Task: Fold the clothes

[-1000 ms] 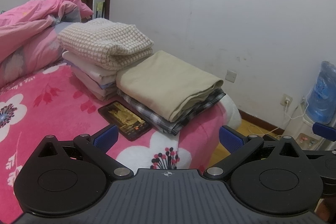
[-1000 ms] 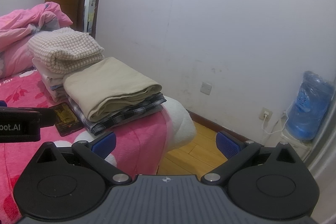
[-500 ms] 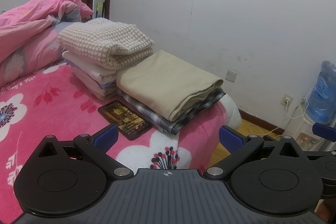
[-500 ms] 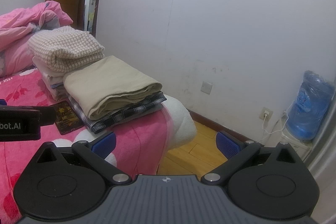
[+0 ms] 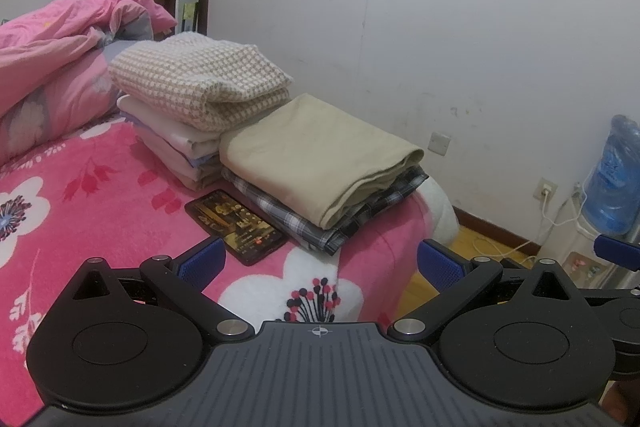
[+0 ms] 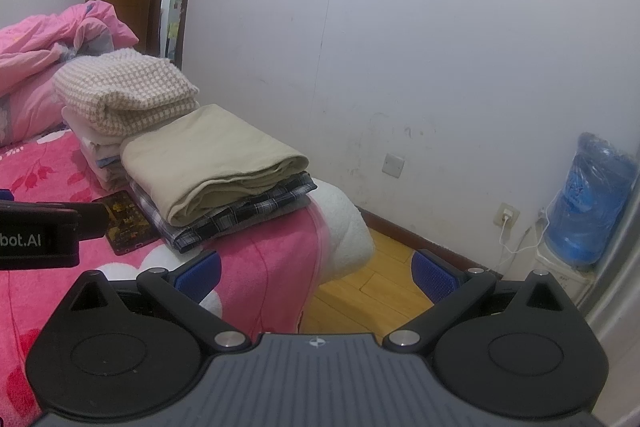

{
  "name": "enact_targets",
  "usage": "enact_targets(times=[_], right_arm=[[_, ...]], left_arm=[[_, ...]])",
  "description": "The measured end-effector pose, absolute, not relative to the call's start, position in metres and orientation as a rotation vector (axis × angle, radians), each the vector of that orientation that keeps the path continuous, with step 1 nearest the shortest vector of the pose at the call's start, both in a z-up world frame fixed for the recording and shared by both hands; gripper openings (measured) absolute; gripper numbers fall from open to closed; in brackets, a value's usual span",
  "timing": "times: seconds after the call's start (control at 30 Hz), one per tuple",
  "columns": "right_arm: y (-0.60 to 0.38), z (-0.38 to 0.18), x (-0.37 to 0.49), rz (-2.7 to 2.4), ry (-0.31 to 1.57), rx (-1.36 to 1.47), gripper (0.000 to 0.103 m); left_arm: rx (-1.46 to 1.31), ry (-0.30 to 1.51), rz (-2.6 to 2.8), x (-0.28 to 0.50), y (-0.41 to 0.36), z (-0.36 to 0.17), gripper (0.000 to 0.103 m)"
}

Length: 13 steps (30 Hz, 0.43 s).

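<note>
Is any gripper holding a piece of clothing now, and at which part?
Nothing is held. The left gripper and right gripper are both open and empty.

We are seeing very little changing. In the right wrist view the folded stacks, topped by the beige cloth (image 6: 208,163), are drifting slightly rightward and upward in the frame compared with a second ago, and the phone (image 6: 126,223) is showing more fully. The left wrist view is barely shifting at all.

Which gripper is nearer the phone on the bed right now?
Left. The left gripper hangs just short of the phone; the right gripper is off toward the bed's edge.
</note>
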State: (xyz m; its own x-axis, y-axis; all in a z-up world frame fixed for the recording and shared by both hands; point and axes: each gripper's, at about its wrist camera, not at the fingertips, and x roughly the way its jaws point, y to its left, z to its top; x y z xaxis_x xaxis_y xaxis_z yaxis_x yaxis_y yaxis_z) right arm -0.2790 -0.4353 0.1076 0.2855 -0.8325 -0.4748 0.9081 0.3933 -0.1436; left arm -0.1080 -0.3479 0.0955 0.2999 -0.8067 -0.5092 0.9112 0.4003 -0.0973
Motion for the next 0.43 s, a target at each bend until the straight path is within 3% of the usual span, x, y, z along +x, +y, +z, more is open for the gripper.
enact_targets(times=[0.43], right_arm=[[-0.4362,0.1073,-0.2793,-1.168,0.528,0.164,0.103]], left_arm=[[0.226,0.531,-1.154,-0.1085,-0.3480,0.0950,0.103]])
